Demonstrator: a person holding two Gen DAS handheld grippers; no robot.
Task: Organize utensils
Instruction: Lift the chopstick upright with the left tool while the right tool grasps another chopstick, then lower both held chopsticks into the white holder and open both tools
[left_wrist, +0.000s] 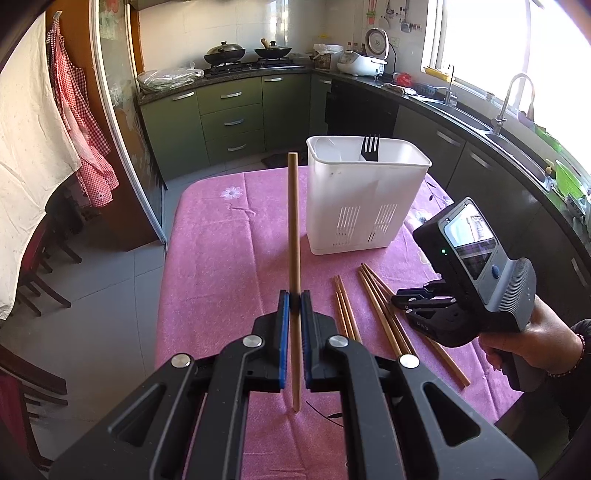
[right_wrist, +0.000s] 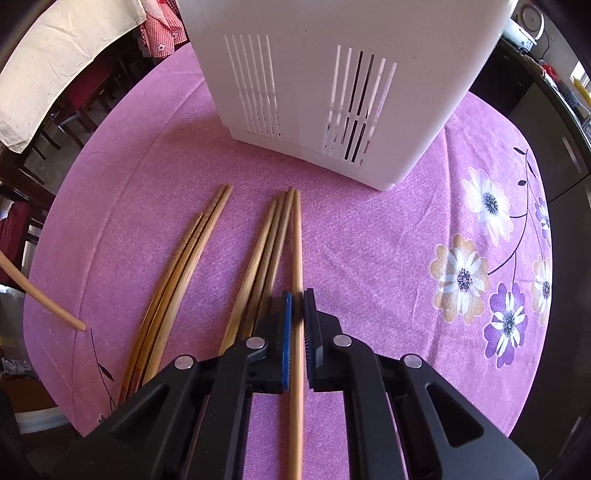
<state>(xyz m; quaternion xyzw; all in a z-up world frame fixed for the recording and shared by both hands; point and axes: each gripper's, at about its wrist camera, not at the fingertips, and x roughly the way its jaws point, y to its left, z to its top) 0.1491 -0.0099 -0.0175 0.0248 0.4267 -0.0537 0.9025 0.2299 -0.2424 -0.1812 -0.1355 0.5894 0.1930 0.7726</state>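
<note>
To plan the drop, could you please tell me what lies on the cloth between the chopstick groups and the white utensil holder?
Only bare pink tablecloth lies between the chopsticks and the white utensil holder, seen clearly in the right wrist view.

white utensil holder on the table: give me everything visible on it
The white plastic rectangular utensil holder stands upright on the pink floral tablecloth, beyond the loose wooden chopsticks, apart from them. Its open top has a rounded rim, its walls taper downward, and two groups of vertical drain slots mark the near wall low down. A black fork stands inside, tines up. Neither gripper touches it.
</note>
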